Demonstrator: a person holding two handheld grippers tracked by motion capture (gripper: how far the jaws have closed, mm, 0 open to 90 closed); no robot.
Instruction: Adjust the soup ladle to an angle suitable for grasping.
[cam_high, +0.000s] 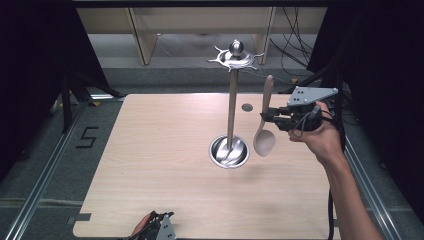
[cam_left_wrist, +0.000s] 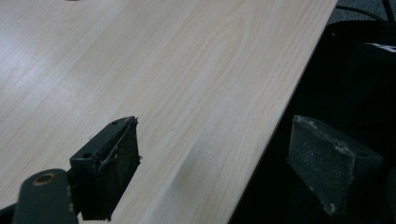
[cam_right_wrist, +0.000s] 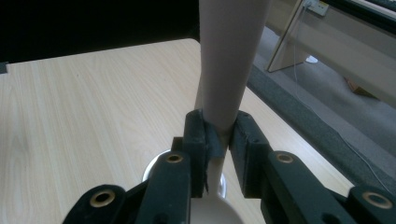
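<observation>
A beige spoon (cam_high: 265, 125) hangs upright above the table, bowl down and handle up, with my right gripper (cam_high: 265, 118) shut on its handle. In the right gripper view the black jaws clamp the spoon's handle (cam_right_wrist: 229, 74) from both sides. Just left of the spoon stands a metal utensil stand (cam_high: 231, 100) with a round base dish (cam_high: 229, 151) and a hooked crown (cam_high: 235, 56) on top. My left gripper (cam_high: 159, 227) rests at the table's near edge, held by a hand. Its jaws stand wide open over the table edge, pads (cam_left_wrist: 114, 163) bare.
The light wooden table (cam_high: 165, 165) has a small grey round disc (cam_high: 247, 107) behind the stand. Wooden furniture legs (cam_high: 142, 40) and black cables (cam_high: 295, 45) lie beyond the far edge. Metal rails (cam_high: 45, 170) run along both sides.
</observation>
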